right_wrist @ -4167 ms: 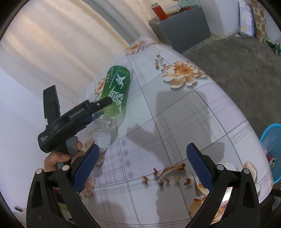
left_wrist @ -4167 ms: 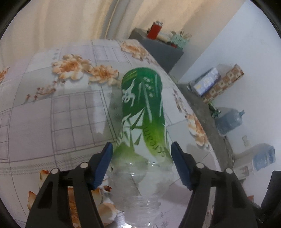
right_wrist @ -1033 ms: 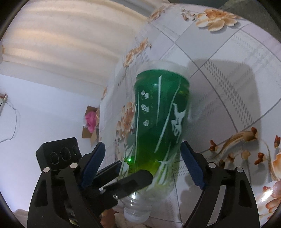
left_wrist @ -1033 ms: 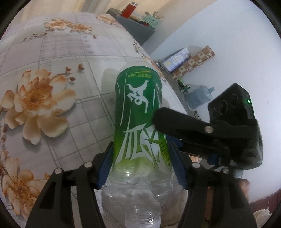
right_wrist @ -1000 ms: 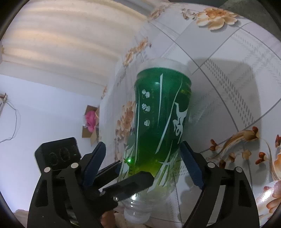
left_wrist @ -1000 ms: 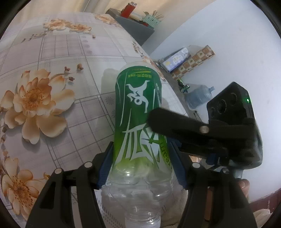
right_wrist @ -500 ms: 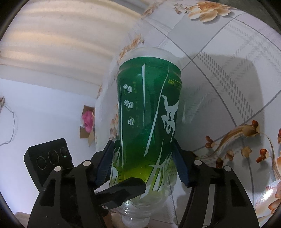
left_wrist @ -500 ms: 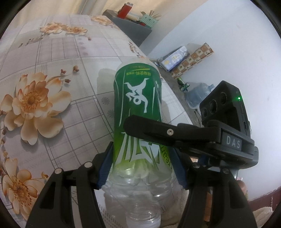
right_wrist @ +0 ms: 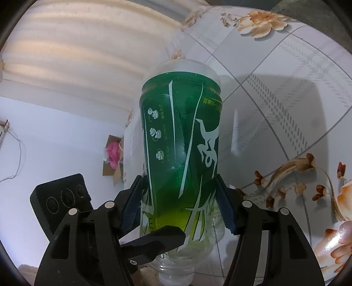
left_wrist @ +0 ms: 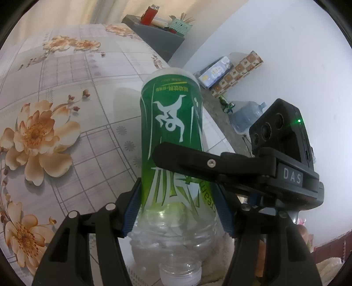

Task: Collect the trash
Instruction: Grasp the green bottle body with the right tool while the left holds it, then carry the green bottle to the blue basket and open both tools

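Observation:
A clear plastic bottle with a green label [left_wrist: 171,132] hangs above the flowered table, its cap end towards both cameras. My left gripper [left_wrist: 178,204] is shut on its lower label, with a blue pad pressed against each side. My right gripper [right_wrist: 179,202] grips the same bottle [right_wrist: 180,132] from the other side, both pads tight on the label. In the left wrist view one black finger [left_wrist: 209,162] of the right gripper crosses the front of the bottle. In the right wrist view a finger [right_wrist: 154,239] of the left gripper crosses below the label.
The table [left_wrist: 66,88] has a white cloth with orange flowers. Beyond its far edge is a grey cabinet [left_wrist: 158,39] with a red jar [left_wrist: 149,15]. Boxes [left_wrist: 233,70] and a water jug [left_wrist: 246,114] lie on the floor by the wall. A cardboard box [right_wrist: 113,154] holds something pink.
The right gripper's jaws came together onto the bottle, and its finger slid further across the label in the left wrist view. The left gripper kept its grip.

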`<control>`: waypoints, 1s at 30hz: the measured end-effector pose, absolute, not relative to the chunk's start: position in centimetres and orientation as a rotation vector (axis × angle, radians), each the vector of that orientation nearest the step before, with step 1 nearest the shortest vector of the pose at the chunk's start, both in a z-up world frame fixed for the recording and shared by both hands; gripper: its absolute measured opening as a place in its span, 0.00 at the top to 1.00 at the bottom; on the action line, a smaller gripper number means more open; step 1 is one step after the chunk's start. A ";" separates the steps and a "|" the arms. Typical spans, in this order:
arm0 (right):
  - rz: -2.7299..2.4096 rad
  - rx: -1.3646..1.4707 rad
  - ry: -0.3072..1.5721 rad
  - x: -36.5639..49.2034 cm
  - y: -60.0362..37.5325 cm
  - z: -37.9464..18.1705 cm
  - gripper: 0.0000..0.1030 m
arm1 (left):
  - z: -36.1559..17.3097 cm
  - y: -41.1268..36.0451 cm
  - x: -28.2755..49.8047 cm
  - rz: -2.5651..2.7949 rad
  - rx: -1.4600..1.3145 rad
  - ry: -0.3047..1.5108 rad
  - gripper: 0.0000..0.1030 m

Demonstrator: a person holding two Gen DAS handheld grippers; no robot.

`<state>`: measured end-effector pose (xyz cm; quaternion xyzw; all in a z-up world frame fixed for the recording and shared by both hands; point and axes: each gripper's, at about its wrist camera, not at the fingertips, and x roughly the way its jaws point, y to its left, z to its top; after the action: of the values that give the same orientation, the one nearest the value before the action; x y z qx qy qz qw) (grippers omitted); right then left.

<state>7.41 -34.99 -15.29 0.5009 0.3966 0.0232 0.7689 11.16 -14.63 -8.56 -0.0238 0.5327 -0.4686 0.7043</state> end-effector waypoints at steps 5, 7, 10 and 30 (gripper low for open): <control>0.049 1.091 0.843 6.5 -35.4 -15.3 0.42 | -8.2 -15.3 10.8 -1.048 -0.038 1.178 0.42; 0.046 1.093 0.835 6.5 -35.3 -15.4 0.42 | -8.1 -15.7 10.6 -1.053 -0.029 1.176 0.42; 0.041 1.101 0.821 6.0 -35.4 -15.6 0.42 | -8.0 -16.1 10.4 -1.061 -0.013 1.173 0.42; -0.255 1.110 0.536 -8.8 -43.0 -11.6 0.42 | -4.5 -32.8 3.1 -1.419 0.224 1.144 0.42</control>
<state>-8.78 -42.96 -11.57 0.5193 0.2507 -0.1193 0.8083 3.06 -32.83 -4.46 0.0968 0.4950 -0.6140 0.6072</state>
